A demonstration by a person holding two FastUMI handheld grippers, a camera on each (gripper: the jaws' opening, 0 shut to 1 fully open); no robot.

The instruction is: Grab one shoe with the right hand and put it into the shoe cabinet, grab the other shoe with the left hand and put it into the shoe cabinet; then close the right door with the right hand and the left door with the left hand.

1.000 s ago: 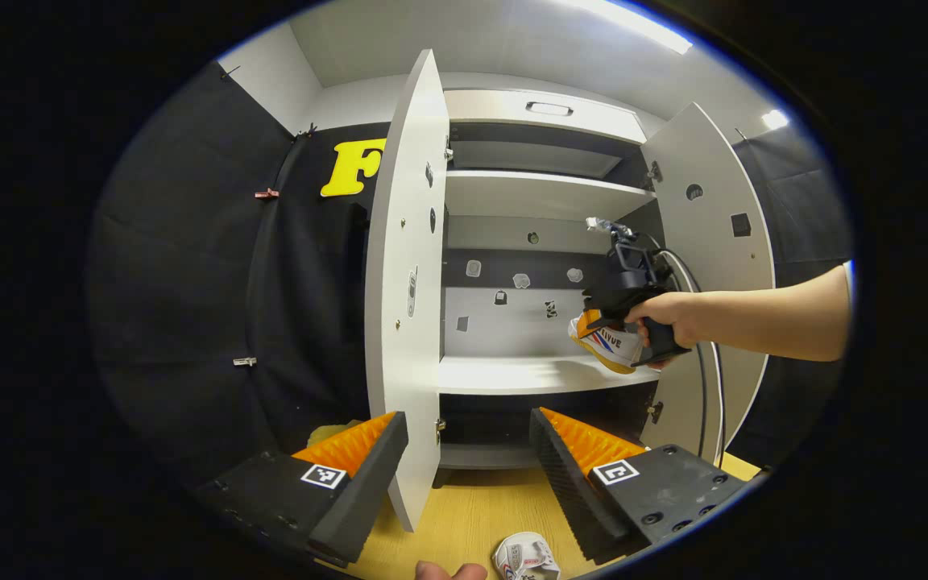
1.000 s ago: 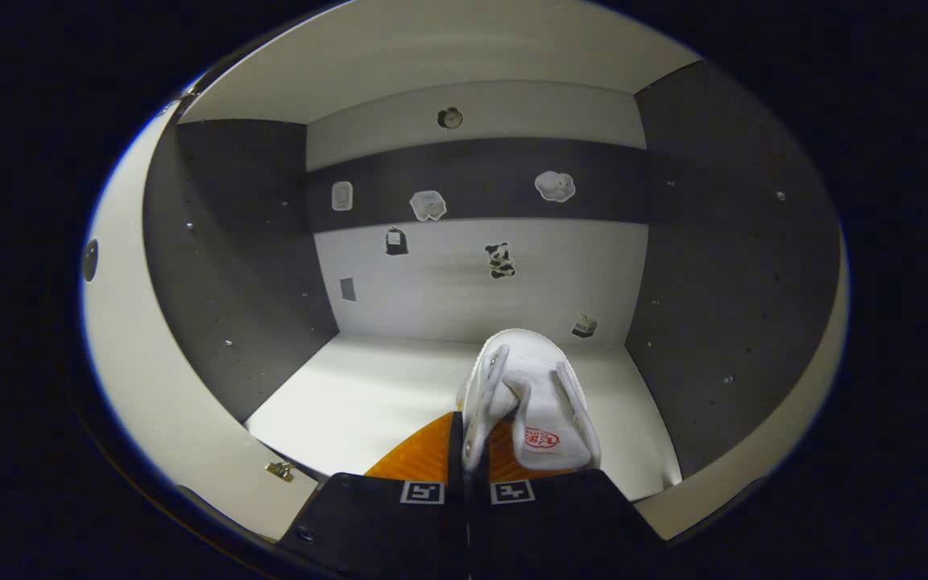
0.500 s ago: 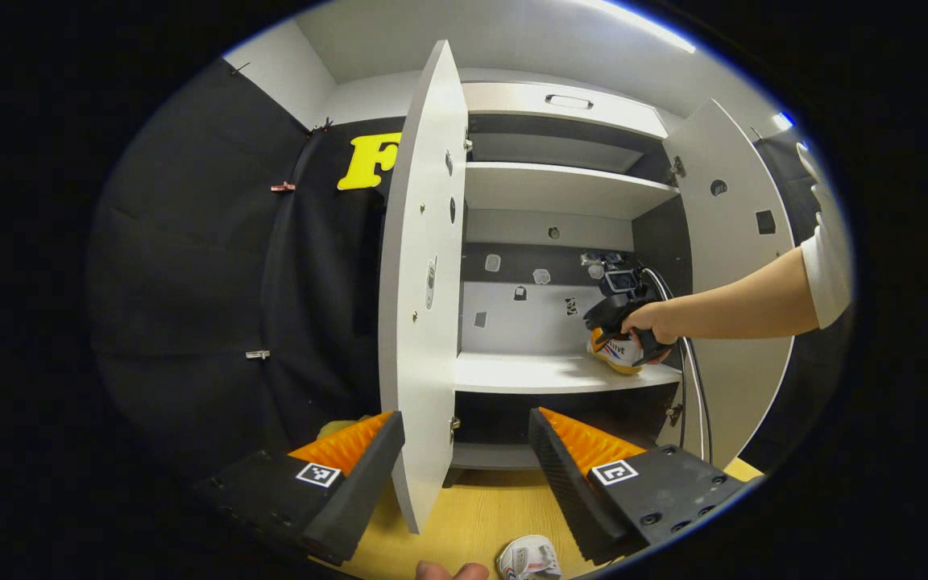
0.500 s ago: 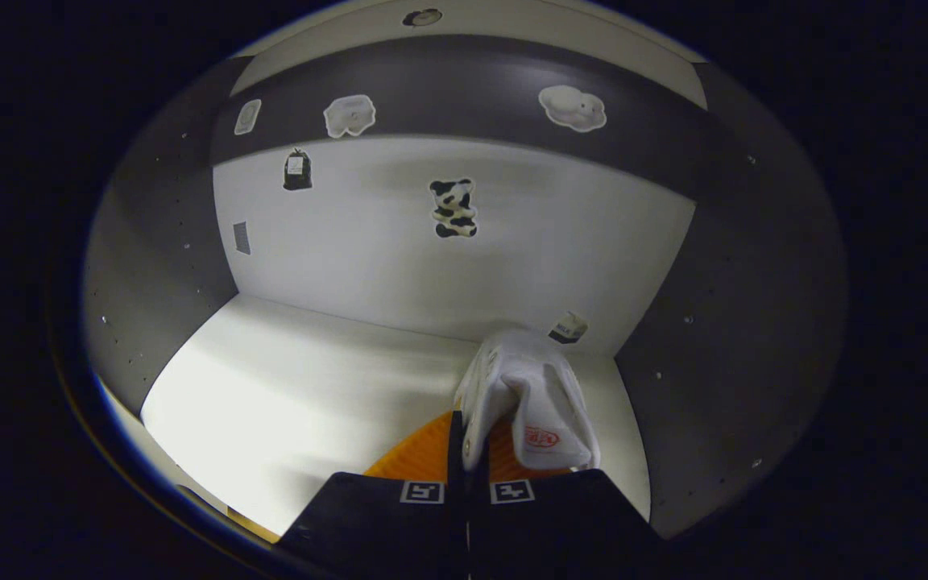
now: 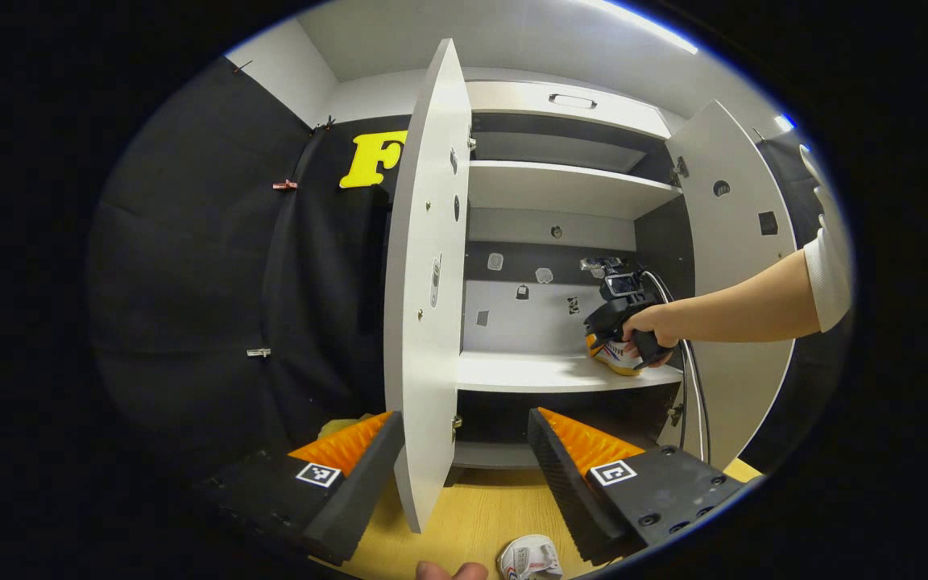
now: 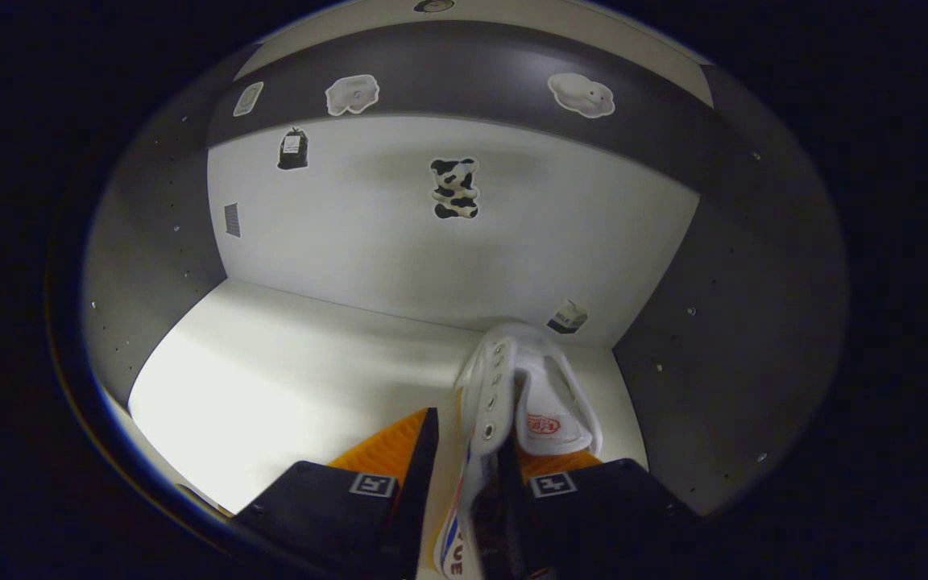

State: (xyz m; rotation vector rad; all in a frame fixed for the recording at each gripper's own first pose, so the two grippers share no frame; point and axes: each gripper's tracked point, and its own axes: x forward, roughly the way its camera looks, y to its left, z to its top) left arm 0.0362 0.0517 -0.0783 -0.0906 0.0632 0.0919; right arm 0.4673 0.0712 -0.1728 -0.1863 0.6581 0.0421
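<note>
Since half a second ago the fingers of the right gripper (image 6: 464,475) have been parted, so that a gap is now seen on each side of the shoe's collar where it was pinched before; the first shoe (image 6: 524,387) is still straddled by them, its white side wall standing between the two fingers, and whether either finger still touches it cannot be told. This shoe is set down on the middle shelf (image 6: 287,379) of the shoe cabinet (image 5: 561,181), at the shelf's right end, close to the cabinet's right side wall and near its back panel. From the left gripper view the same shoe (image 5: 615,354) is seen resting on that shelf (image 5: 528,372) under the right gripper (image 5: 621,310), which is held by a hand (image 5: 648,326) reaching into the cabinet. Both cabinet doors are stood open: the left door (image 5: 430,282) is seen nearly edge-on, the right door (image 5: 734,242) is swung out behind the reaching arm. The left gripper (image 5: 464,459) is held in front of the cabinet with its fingers spread wide and nothing between them but the lower edge of the left door farther off. The second shoe (image 5: 530,557) is lying on the wooden floor (image 5: 472,515) in front of the cabinet, below the left gripper.
</note>
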